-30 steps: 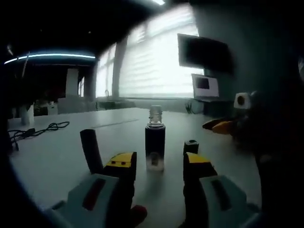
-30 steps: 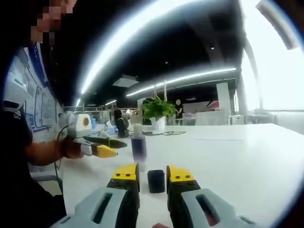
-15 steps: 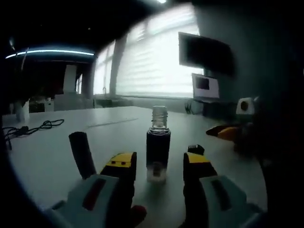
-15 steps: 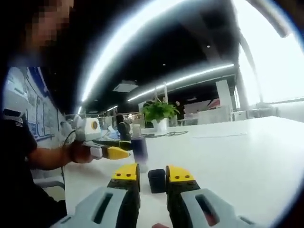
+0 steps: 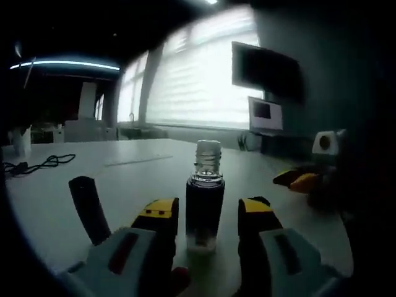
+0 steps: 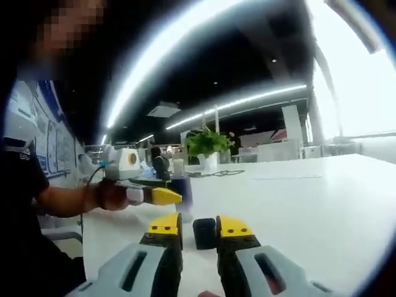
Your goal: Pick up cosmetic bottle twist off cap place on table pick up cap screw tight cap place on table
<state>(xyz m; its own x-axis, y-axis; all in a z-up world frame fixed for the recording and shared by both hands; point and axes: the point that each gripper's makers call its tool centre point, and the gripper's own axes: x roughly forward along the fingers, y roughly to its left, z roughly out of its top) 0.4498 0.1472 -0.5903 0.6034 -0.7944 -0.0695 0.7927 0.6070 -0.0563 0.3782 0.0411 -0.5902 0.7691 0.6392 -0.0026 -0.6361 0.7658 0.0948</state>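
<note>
Looking along the left gripper [image 5: 205,213], its yellow-tipped jaws stand spread to either side of the cosmetic bottle [image 5: 203,198], which is upright on the white table [image 5: 130,176] with its clear threaded neck bare and no cap on it; whether the jaws touch the dark body cannot be told, though a gap shows on each side. A dark upright object [image 5: 88,207] leans on the table to the left of the jaws, a black cable [image 5: 37,164] lies farther off on the left, and a wall screen [image 5: 265,69] hangs above a smaller monitor [image 5: 266,113] beside the bright blinds. The right gripper [image 5: 303,181] comes in from the right edge, yellow tips showing. From the right gripper view, that gripper [image 6: 198,230] has its jaws nearly together with the small black cap [image 6: 204,232] pinched between the yellow tips, low over the table [image 6: 309,204]. Beyond, the left gripper [image 6: 154,196] reaches in from the left, held in a person's hand [image 6: 108,195], and the bottle [image 6: 181,185] stands just behind its tips. A potted plant [image 6: 205,145] sits farther back.
</note>
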